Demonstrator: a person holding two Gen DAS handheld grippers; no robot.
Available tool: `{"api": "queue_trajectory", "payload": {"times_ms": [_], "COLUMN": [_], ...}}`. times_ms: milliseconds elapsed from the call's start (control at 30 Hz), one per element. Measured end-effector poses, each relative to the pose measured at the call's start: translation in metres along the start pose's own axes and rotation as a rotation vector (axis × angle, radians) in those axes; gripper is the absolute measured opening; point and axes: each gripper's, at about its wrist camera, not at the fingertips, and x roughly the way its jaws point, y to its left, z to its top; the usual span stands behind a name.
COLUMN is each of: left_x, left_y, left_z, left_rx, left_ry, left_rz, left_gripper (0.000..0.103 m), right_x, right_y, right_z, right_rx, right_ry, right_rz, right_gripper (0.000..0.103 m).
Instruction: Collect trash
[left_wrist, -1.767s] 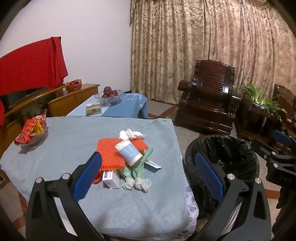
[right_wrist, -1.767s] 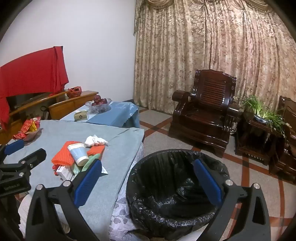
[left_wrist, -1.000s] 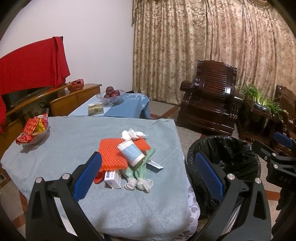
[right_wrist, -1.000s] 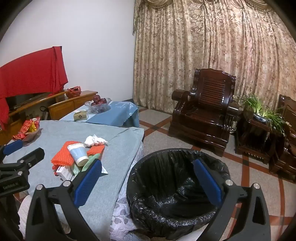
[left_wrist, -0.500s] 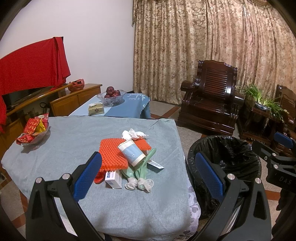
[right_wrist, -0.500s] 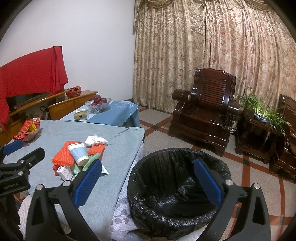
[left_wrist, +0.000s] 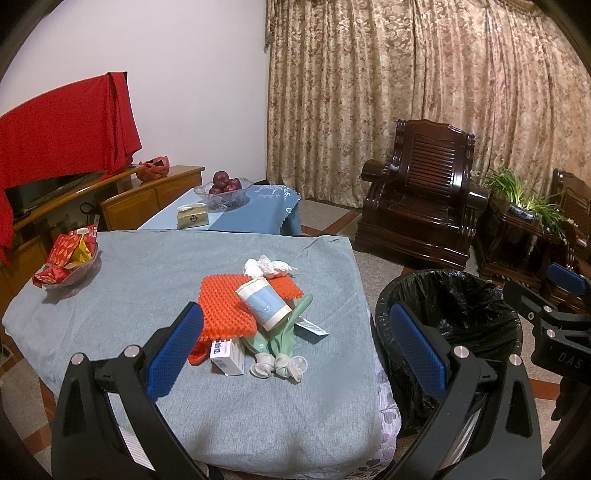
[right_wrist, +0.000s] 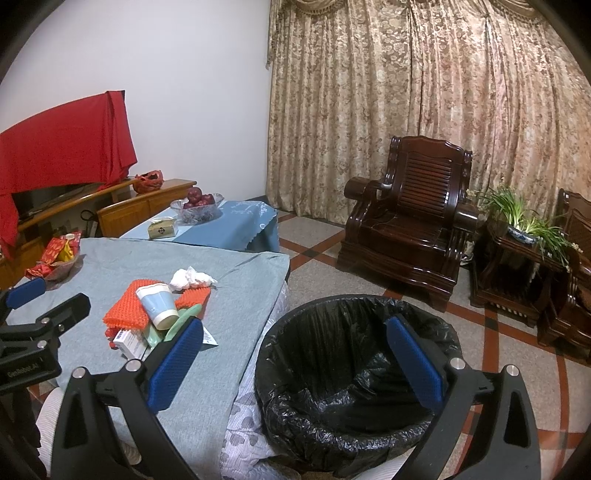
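Note:
A pile of trash lies on the grey-blue tablecloth (left_wrist: 140, 280): an orange foam net (left_wrist: 221, 306), a blue paper cup (left_wrist: 264, 303) on its side, crumpled white tissue (left_wrist: 267, 266), a small white box (left_wrist: 225, 353) and green wrappers (left_wrist: 284, 341). The pile also shows in the right wrist view, with the cup (right_wrist: 157, 304) on top. A bin lined with a black bag (right_wrist: 354, 373) stands on the floor right of the table. My left gripper (left_wrist: 295, 347) is open and empty, held short of the pile. My right gripper (right_wrist: 293, 363) is open and empty above the bin's near rim.
A bowl of red snack packets (left_wrist: 68, 258) sits at the table's far left corner. Behind it is a low table with a fruit bowl (left_wrist: 223, 190) and a tissue box (left_wrist: 192, 218). A dark wooden armchair (left_wrist: 417, 195) and a plant stand (right_wrist: 524, 236) are at the right.
Both views have shifted only slightly; the left gripper has crept a little toward the pile. Nothing was taken hold of or let go.

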Motion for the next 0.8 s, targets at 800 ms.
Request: {"api": "queue_trajectory", "payload": {"times_ms": [800], "left_x": [0.0003], "left_y": [0.0037], "left_z": [0.0022], "left_rx": [-0.003], "left_ry": [0.003], "left_rz": [0.002], "left_gripper": [0.098], "right_x": [0.0010], "right_y": [-0.0003], "right_z": [0.0005], "right_rx": [0.000], "right_ry": [0.003], "right_rz": [0.000], "right_gripper": [0.097]}}
